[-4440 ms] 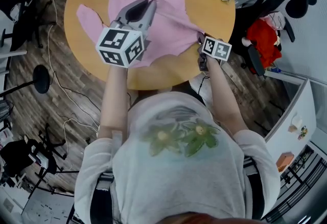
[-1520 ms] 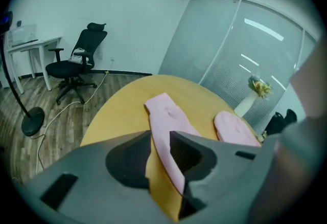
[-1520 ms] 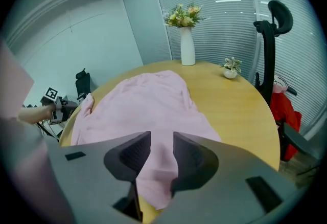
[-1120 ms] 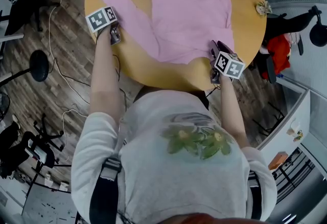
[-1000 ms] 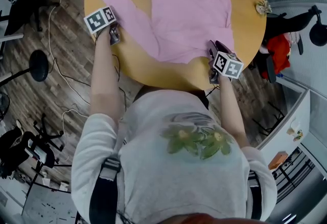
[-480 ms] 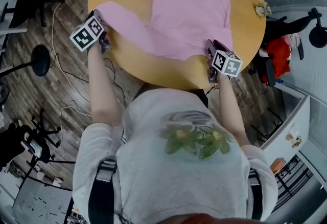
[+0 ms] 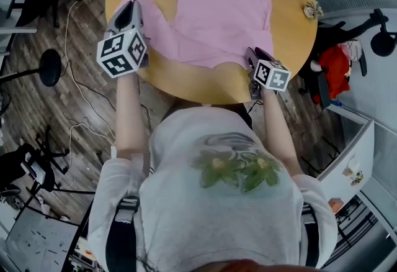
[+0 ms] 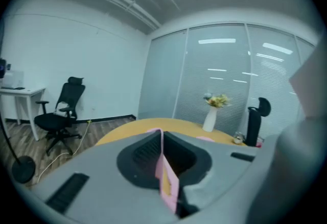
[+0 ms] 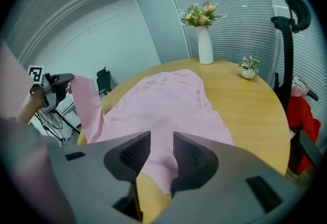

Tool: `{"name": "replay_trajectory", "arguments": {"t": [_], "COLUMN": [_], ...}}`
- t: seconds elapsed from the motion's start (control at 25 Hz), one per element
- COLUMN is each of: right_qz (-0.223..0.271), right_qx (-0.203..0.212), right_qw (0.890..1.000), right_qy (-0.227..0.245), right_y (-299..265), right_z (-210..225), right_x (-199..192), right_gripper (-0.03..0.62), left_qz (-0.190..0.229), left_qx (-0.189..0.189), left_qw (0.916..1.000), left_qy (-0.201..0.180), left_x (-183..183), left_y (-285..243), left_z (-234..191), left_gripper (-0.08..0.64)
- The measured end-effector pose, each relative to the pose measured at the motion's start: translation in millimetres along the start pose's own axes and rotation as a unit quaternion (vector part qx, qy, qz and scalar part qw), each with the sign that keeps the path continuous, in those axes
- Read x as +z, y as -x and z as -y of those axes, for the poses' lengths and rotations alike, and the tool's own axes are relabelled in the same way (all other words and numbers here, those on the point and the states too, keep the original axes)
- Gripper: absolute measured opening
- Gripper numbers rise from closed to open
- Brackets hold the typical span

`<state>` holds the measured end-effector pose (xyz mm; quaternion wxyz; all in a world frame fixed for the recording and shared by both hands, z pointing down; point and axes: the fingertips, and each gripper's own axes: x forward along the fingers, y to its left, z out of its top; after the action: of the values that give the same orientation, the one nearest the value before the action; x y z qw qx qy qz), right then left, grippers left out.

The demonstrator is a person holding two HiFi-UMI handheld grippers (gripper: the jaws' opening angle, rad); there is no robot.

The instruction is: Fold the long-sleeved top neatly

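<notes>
A pink long-sleeved top lies spread on the round wooden table. My left gripper is raised above the table's left edge and shut on the cuff of the left sleeve. In the left gripper view a strip of pink cloth is pinched between the closed jaws. The right gripper view shows that sleeve hanging up from the left gripper. My right gripper sits low at the top's near right hem, jaws apart, with cloth and table showing through the gap.
A white vase with flowers and a small potted plant stand on the far side of the table. Office chairs stand around, one with a red item. A round stand base and cables lie on the floor at left.
My left gripper has risen and come inward from the table's left edge, lifting the sleeve cuff off the surface. The right gripper has stayed at the hem.
</notes>
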<state>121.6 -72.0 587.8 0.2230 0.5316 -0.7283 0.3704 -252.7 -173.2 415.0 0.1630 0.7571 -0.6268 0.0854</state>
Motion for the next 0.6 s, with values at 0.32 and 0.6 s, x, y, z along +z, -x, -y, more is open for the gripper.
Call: {"name": "replay_trajectory", "arguments": {"t": [0.32,0.6], "right_qz": [-0.022,-0.044], "right_qx": [0.014,0.034], "right_qw": [1.000,0.998], "right_qy": [0.003,-0.006], "right_y": [19,24], "right_z": [39,60], "right_x": [-15,-30], "right_gripper": [0.132,0.167], "left_qz": [-0.158,-0.293], "left_qx": [-0.257,-0.278], "left_qw": [0.9329,0.8756], "left_qy": [-0.196,-0.264], "left_x": [-153,-264], "left_y": [-15,9], "left_z": [309,323], "left_gripper": [0.174,0.218]}}
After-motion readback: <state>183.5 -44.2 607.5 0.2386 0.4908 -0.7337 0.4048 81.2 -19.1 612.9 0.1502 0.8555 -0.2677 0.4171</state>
